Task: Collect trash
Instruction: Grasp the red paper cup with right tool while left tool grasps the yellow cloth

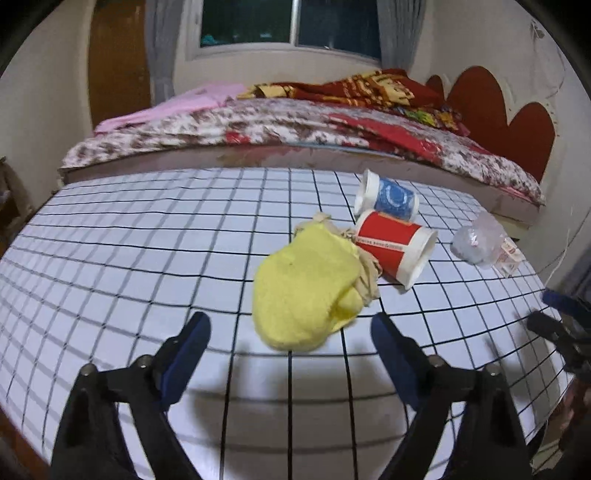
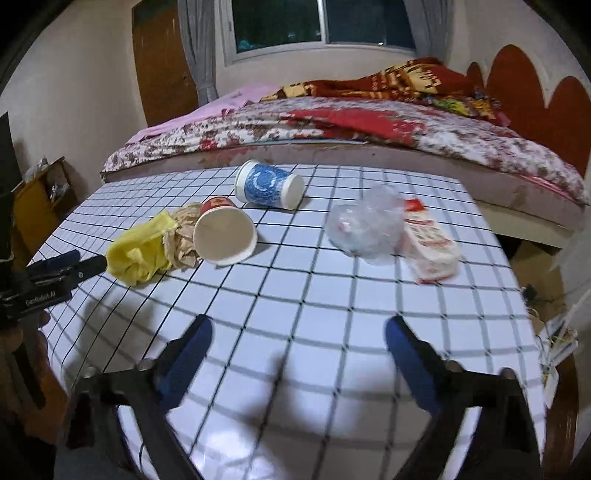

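Note:
Trash lies on a table with a white, black-gridded cover (image 1: 110, 258). A yellow cloth (image 1: 306, 291) lies crumpled against beige paper (image 1: 367, 273). Beside them a red paper cup (image 1: 397, 245) and a blue paper cup (image 1: 388, 197) lie on their sides. A clear plastic bag (image 2: 364, 223) and a red-and-white packet (image 2: 430, 245) lie further right. My left gripper (image 1: 291, 325) is open just short of the yellow cloth, nothing between its fingers. My right gripper (image 2: 299, 328) is open over bare table, well short of the bag. Each gripper shows at the edge of the other's view.
A bed with a floral cover and red blanket (image 1: 295, 122) runs along the table's far edge. A red scalloped headboard (image 1: 509, 118) stands at the right, a window (image 2: 321, 22) behind. A wooden shelf (image 2: 40, 199) stands left of the table. The floor (image 2: 535, 266) shows at the right.

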A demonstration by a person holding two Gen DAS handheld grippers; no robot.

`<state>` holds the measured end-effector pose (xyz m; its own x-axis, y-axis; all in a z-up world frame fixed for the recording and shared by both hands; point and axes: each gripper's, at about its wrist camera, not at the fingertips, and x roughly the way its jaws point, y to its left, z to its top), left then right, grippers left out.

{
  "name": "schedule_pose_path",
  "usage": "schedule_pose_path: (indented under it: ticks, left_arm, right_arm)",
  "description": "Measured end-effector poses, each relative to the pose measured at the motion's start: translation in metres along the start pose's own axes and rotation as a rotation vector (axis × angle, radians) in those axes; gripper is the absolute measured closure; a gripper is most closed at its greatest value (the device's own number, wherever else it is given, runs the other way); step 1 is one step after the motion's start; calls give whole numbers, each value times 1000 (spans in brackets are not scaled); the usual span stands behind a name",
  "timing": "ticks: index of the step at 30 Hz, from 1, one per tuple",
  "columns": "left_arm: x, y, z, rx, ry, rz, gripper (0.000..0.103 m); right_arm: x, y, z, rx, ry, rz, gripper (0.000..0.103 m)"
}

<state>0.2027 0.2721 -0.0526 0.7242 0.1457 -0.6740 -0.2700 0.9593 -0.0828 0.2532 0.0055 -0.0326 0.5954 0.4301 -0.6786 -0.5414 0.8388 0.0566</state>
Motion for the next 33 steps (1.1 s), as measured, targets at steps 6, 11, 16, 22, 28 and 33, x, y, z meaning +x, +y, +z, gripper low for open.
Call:
schedule_pose_path:
  ticks: [6,11,16,22,28,33]
  left_arm:
    - [29,2,5,29,34,-75,28]
    - [38,3,9,27,44,-112,37]
    - [43,8,10,-2,43,-142,49]
    - [41,11,10,-36,28,-171,72]
    - [22,10,7,-42,-11,-170,76]
    - [2,11,7,-53,-30,-157,76]
  right_arm:
    - [59,15,31,-38,29,45,18]
    - [104,26,53,-76,60,69,35]
    - [130,36,63,-118,74,91,45]
    - [137,41,66,-106,111,124,94]
    - [111,32,53,-63,84,111,100]
    - [74,25,44,-60,41,99,100]
